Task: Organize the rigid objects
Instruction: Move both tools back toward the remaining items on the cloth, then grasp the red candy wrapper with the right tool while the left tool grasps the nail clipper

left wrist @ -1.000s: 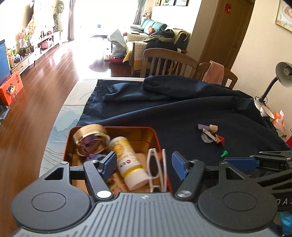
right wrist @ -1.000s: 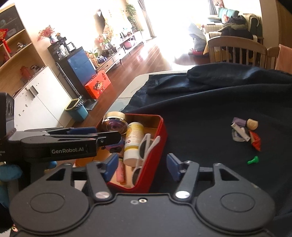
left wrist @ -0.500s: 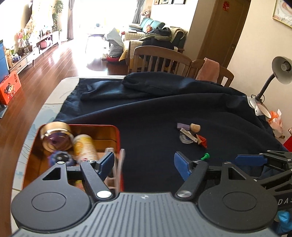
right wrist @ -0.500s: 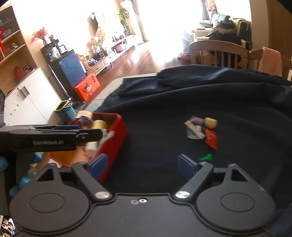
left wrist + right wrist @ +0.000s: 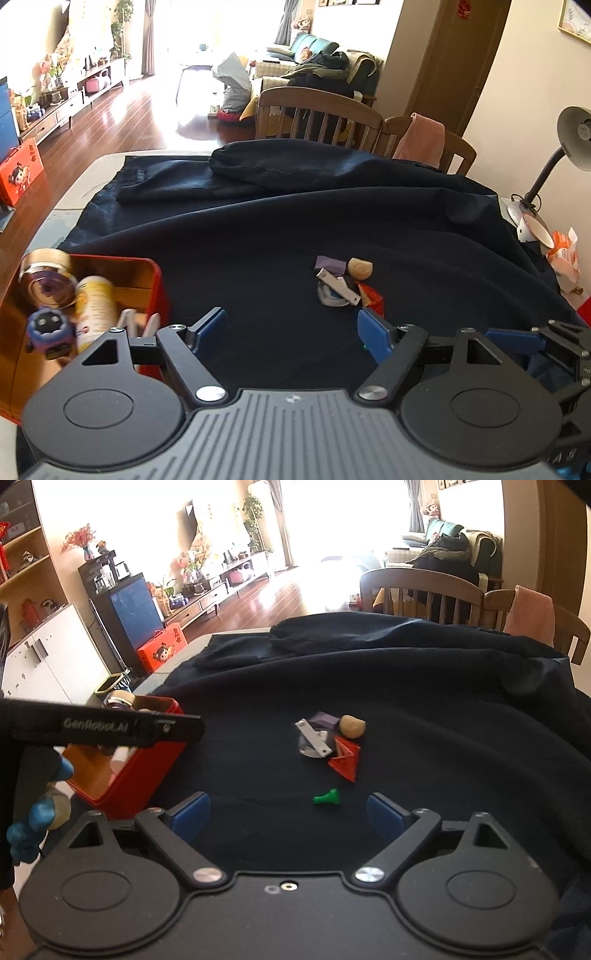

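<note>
Both grippers swung off the red box (image 5: 142,771) toward the pile; right gripper (image 5: 288,812), wide open, empty, green peg (image 5: 326,796) just ahead between fingertips: light, hard, slippery, pinch its waist.

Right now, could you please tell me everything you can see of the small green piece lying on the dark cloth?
The green piece is a small pawn-shaped peg, apparently of glossy plastic, with a rounded head and a flared base. It lies on its side on the dark cloth, alone, touching no other object. It sits nearer the camera than the red wedge and the rest of the small pile, just ahead of the open right gripper. In the left wrist view it is almost wholly hidden behind a blue finger.
</note>
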